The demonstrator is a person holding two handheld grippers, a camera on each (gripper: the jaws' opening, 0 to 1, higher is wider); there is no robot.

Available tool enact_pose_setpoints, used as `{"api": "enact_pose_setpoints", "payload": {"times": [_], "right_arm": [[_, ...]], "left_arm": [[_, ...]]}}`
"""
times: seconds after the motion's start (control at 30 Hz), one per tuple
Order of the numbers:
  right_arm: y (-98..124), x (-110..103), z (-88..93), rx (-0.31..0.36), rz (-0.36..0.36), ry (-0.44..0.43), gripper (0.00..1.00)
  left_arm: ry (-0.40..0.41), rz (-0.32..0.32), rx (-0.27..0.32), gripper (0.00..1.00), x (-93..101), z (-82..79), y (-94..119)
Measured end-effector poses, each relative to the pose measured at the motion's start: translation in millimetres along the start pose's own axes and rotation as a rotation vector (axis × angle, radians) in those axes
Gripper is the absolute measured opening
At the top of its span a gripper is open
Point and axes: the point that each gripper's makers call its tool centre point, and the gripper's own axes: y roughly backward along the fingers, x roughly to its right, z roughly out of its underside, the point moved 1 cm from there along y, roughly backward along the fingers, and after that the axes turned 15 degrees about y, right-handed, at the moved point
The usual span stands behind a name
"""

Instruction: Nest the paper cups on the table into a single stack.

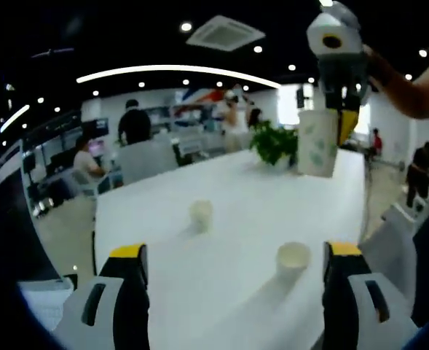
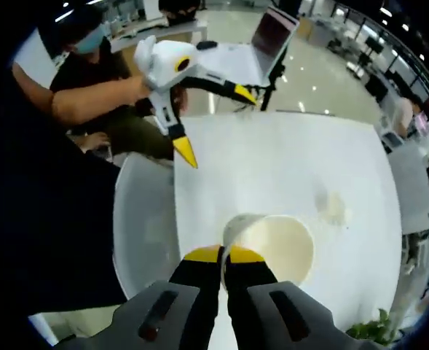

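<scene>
Cups: three in play. One cup (image 1: 317, 143) is held up above the table (image 1: 236, 189), off its far right side, mouth up, with the right gripper (image 1: 343, 109) coming down on it from above. In the right gripper view the same cup (image 2: 276, 246) sits just past the jaws, which are pressed together on its near rim, one tip inside, one outside. A rim pinch like this leaves the cup's base free, which suits dropping it into another cup.

Two more stand upright on the table: a mid cup (image 1: 200, 214) and a near cup (image 1: 293, 258), well apart. The near cup is just inside the left gripper's right jaw.

Left gripper (image 1: 236, 255): jaws spread wide, holding nothing, low over the near edge.

Room: bare white top between and around both standing cups, so a straight descent looks open. Plant (image 1: 274, 142) stands at the far end, near the lifted cup. The near cup is closer to the table's right edge; a nudge could tip it.
</scene>
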Motion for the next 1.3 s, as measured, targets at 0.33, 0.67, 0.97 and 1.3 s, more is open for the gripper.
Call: {"api": "enact_pose_setpoints", "payload": {"times": [0.33,0.67,0.97,1.3], "right_arm": [[-19.6,4.4,7.9,-0.045,0.006,-0.004,0.00],[-44.8,5.0,14.5,-0.074,-0.019,-0.017,0.00],[-69.8,-1.0,24.4,-0.089,-0.039,-0.035,0.00],[-87.8,0.0,31.1,-0.091,-0.042,-0.061,0.00]], "left_arm": [[0.067,-0.014,0.064,0.99,-0.4,-2.9,7.4],[0.073,-0.038,0.045,0.99,3.8,12.8,6.4],[0.060,-0.042,0.055,0.99,4.7,11.0,6.3],[0.049,-0.046,0.043,0.99,4.8,15.3,7.6]]}}
